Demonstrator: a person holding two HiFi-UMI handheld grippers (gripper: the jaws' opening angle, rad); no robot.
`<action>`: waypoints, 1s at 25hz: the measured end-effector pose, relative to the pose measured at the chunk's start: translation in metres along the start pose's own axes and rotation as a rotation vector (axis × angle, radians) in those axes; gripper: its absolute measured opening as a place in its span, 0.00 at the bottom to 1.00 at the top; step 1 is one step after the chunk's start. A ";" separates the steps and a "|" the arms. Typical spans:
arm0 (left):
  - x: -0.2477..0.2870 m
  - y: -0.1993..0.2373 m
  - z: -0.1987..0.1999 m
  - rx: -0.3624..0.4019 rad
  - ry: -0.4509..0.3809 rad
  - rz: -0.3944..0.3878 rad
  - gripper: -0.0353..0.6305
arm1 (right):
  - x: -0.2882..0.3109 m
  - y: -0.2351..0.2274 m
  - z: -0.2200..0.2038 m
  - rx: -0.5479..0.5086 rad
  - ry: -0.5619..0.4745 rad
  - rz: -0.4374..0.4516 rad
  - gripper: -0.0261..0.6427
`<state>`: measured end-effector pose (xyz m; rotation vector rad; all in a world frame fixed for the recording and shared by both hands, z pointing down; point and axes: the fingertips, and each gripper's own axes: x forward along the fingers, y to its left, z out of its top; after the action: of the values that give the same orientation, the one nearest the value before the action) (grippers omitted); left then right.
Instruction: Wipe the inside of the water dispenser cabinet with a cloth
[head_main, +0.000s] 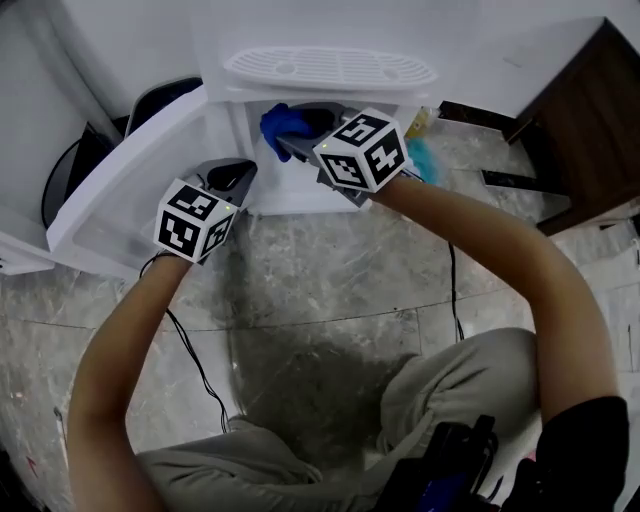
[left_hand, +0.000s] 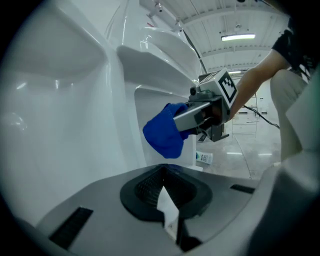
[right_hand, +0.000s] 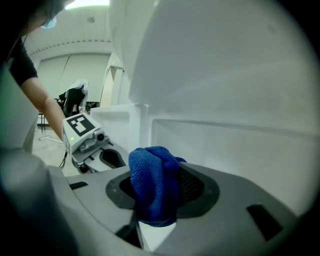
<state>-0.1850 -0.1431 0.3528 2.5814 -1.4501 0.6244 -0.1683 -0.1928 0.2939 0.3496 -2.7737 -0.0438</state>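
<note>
Right gripper (head_main: 297, 141) with cloth (head_main: 280, 124) at cabinet (head_main: 300, 196)

this is looking like an office-type hall, not a home: a strip light (left_hand: 238, 37) is glowing at 1 o'clock in the left gripper view, glossy stone floor (head_main: 330, 290) is spreading around the white dispenser (head_main: 330, 70), an office chair (right_hand: 75, 97) is standing at 9 o'clock in the right gripper view, and a dark wood cupboard (head_main: 585, 110) is sitting at 2 o'clock overhead.
</note>
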 end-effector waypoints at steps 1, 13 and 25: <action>0.000 -0.001 -0.001 0.001 -0.002 0.000 0.06 | 0.000 0.006 -0.007 -0.011 0.038 0.028 0.25; 0.022 -0.015 -0.014 0.081 0.080 -0.032 0.06 | -0.023 0.015 -0.090 0.011 0.181 0.111 0.25; 0.033 -0.020 -0.014 0.101 0.112 -0.048 0.06 | -0.027 0.024 -0.103 -0.029 0.225 0.160 0.25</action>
<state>-0.1576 -0.1547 0.3811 2.5999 -1.3520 0.8425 -0.1141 -0.1616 0.3836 0.1159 -2.5655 -0.0048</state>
